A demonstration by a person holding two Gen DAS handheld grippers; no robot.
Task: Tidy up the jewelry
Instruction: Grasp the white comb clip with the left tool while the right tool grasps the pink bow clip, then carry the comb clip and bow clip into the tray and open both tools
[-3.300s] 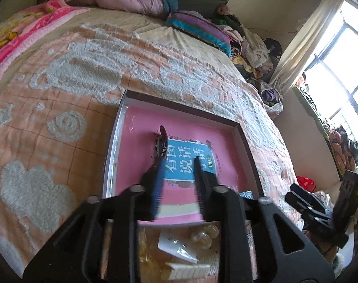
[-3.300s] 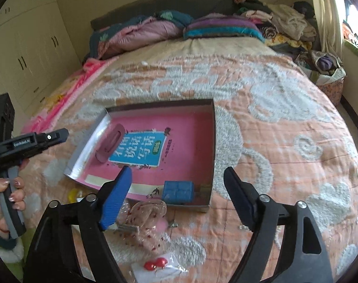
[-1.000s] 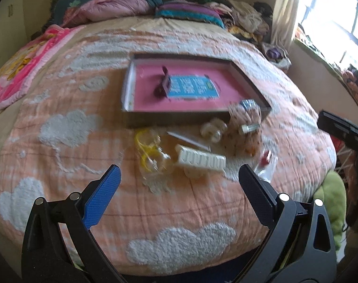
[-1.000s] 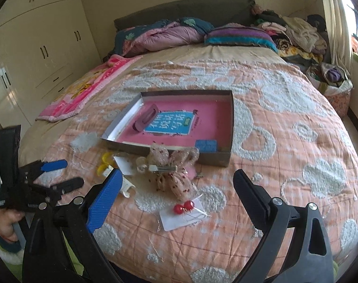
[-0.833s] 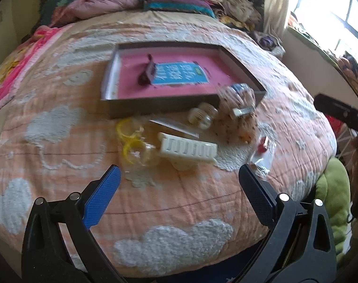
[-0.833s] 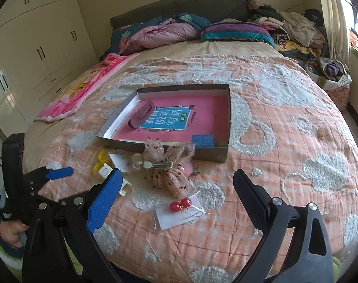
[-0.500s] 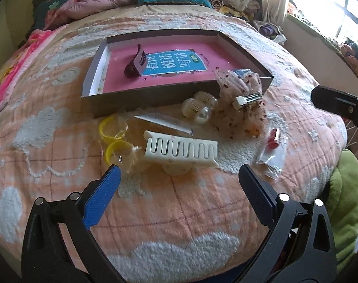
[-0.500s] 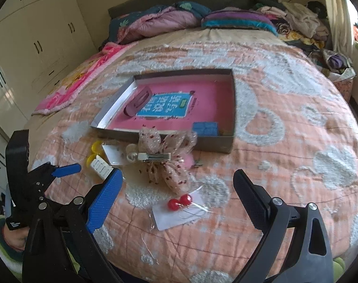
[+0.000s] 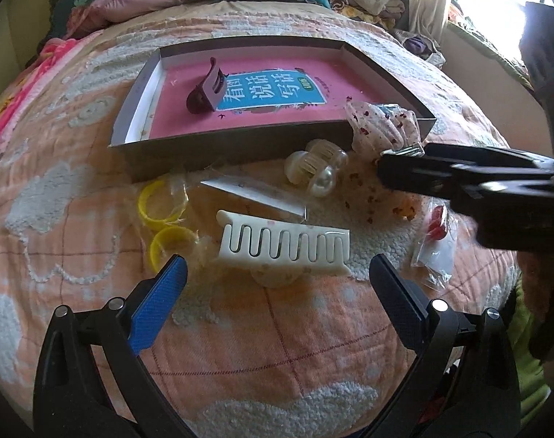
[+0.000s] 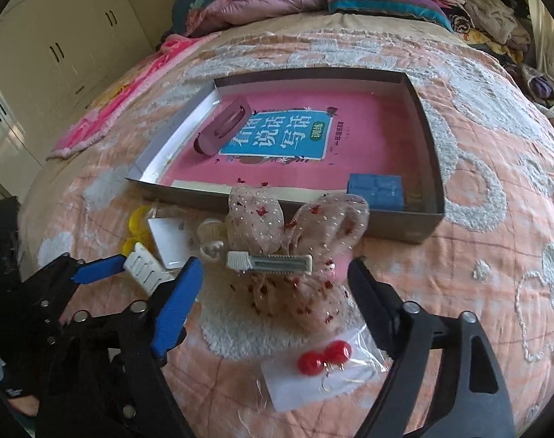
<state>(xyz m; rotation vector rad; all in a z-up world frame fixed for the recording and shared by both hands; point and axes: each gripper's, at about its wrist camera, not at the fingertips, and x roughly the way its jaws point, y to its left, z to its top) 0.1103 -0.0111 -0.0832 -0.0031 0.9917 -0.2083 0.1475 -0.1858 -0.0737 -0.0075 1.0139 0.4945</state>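
Observation:
A white comb-shaped hair claw lies on the bed just ahead of my left gripper, which is open and holds nothing. A sheer spotted bow hair clip lies between the fingers of my right gripper. Its jaws are closing, and the pads are still apart from the bow. Red ball earrings in a clear bag rest below the bow. The grey box with a pink floor holds a dark purple claw clip and a small blue box.
Yellow rings, a flat clear packet and a pearl clip lie in front of the box wall. My right gripper reaches in from the right in the left wrist view. Pillows and clothes are piled at the bed's far end.
Both grippers have come down closer to the items in front of the box. The right jaws have narrowed around the bow clip. The left gripper has opened wide since leaving the box.

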